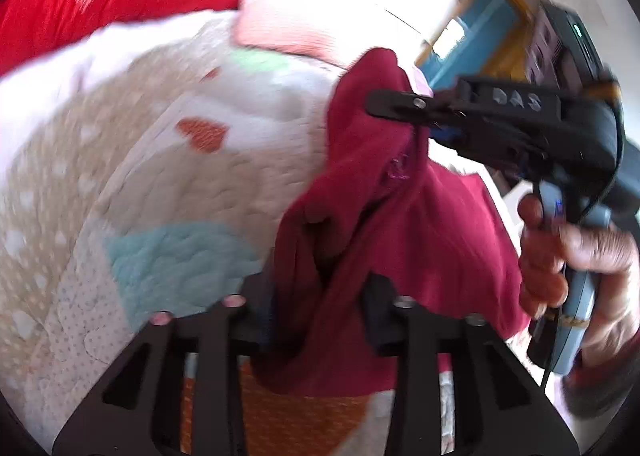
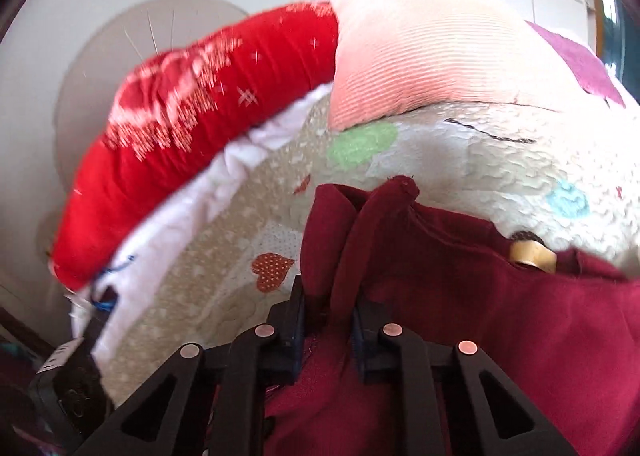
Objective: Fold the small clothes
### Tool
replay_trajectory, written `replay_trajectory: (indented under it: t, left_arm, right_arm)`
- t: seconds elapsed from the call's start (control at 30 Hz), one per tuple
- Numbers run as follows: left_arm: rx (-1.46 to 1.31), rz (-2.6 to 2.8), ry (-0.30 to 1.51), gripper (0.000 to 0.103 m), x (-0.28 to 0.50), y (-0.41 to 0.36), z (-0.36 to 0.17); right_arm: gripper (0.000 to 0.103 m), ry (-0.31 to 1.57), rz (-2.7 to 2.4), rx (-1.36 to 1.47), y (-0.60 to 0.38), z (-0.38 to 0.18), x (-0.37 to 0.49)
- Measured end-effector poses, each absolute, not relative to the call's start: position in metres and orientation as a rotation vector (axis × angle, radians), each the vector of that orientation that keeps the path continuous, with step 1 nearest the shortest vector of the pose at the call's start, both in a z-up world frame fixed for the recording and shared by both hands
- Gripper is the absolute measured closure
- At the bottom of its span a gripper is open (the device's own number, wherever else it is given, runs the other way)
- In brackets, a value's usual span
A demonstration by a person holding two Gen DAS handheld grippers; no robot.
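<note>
A dark red garment (image 1: 420, 236) hangs bunched over a patchwork quilt (image 1: 180, 184). In the left wrist view my left gripper (image 1: 320, 296) is shut on a lower fold of it, with cloth filling the gap between the black fingers. Up and to the right, my right gripper (image 1: 400, 112) pinches the garment's upper edge, and a person's hand (image 1: 560, 256) holds its handle. In the right wrist view the right gripper (image 2: 329, 304) is shut on a ridge of the same garment (image 2: 500, 316), which spreads out to the right.
The quilt (image 2: 460, 160) has heart patches in orange, green and blue. A red cushion (image 2: 192, 128) and a pink ribbed cushion (image 2: 420, 56) lie at its far side. A tan object (image 2: 532, 256) peeks out over the garment's edge. A blue door (image 1: 472, 36) stands far right.
</note>
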State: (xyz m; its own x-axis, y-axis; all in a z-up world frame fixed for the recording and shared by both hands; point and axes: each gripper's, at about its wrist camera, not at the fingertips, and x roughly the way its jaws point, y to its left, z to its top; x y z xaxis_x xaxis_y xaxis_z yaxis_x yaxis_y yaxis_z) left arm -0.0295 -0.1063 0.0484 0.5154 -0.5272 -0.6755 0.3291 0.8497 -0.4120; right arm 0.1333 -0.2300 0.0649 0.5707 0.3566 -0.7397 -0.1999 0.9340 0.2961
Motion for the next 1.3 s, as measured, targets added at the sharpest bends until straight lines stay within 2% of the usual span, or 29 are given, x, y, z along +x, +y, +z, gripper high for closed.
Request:
replay_trajectory:
  t: [0.03, 0.27, 0.4, 0.53, 0.7, 0.77, 0.8, 0.87, 0.9, 0.93, 1.1, 1.3]
  left_arm:
    - [-0.221, -0.532, 0.878, 0.081, -0.033, -0.113, 0.055]
    - [-0.151, -0.721, 0.816, 0.082, -0.059, -0.193, 0.120]
    - [-0.104, -0.805, 0.825, 0.082, -0.071, -0.256, 0.123]
    - [-0.051, -0.843, 0.888, 0.082, -0.075, -0.316, 0.099]
    - [0.015, -0.818, 0.980, 0.082, -0.071, -0.351, 0.065]
    - [0.025, -0.829, 0.971, 0.075, -0.075, -0.345, 0.073]
    - [0.029, -0.865, 0.974, 0.062, -0.080, -0.339, 0.082]
    - [0.021, -0.926, 0.960, 0.044, -0.089, -0.320, 0.101]
    - [0.014, -0.931, 0.935, 0.036, -0.091, -0.310, 0.107]
    - [0.009, -0.931, 0.905, 0.032, -0.093, -0.298, 0.113]
    - [0.080, -0.757, 0.795, 0.032, -0.079, -0.257, 0.112]
    - [0.091, -0.674, 0.901, 0.032, -0.061, -0.253, 0.074]
  right_arm:
    - [0.086, 0.893, 0.335, 0.200, -0.237, 0.066, 0.129]
    - [0.087, 0.751, 0.332, 0.284, -0.310, 0.120, 0.090]
    - [0.087, 0.713, 0.260, 0.295, -0.366, 0.134, 0.065]
    - [0.088, 0.724, 0.159, 0.361, -0.421, 0.114, 0.046]
    - [0.087, 0.820, 0.023, 0.461, -0.465, 0.058, 0.046]
    - [0.082, 0.821, 0.011, 0.568, -0.478, 0.045, 0.043]
    - [0.073, 0.808, 0.014, 0.620, -0.484, 0.044, 0.038]
    - [0.061, 0.768, 0.031, 0.659, -0.491, 0.054, 0.020]
    - [0.053, 0.755, 0.041, 0.648, -0.490, 0.062, 0.011]
    - [0.052, 0.744, 0.054, 0.636, -0.488, 0.070, 0.001]
    - [0.046, 0.791, 0.074, 0.573, -0.466, 0.075, -0.029]
    - [0.044, 0.846, 0.093, 0.610, -0.454, 0.043, -0.027]
